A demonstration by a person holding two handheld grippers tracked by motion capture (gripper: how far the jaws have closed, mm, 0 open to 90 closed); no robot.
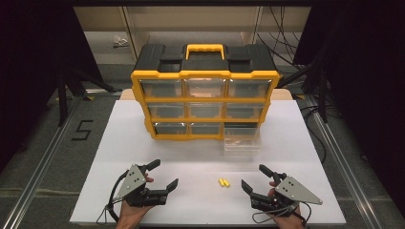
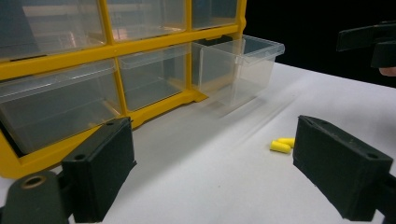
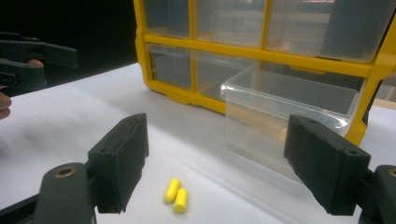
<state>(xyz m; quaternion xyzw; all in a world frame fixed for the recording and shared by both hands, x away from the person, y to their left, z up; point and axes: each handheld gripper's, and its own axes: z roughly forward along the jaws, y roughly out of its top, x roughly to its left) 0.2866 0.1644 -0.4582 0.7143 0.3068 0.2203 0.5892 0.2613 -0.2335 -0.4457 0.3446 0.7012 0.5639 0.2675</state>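
Two small yellow earplugs (image 1: 223,182) lie side by side on the white table (image 1: 133,143), between my two grippers. Behind them stands a yellow and black drawer cabinet (image 1: 205,76) with clear drawers. Its bottom right drawer (image 1: 242,140) is pulled out and looks empty. My left gripper (image 1: 166,172) is open, left of the earplugs (image 2: 282,144), with nothing between its jaws. My right gripper (image 1: 252,175) is open too, just right of the earplugs (image 3: 176,196), which lie in front of its jaws. The pulled-out drawer (image 3: 289,116) is straight ahead of it.
The cabinet's other drawers are closed. The cabinet has an orange handle (image 1: 205,49) on its black top. Dark stands and cables (image 1: 286,47) flank the table on the floor. The table's front edge (image 1: 205,223) runs just under my hands.
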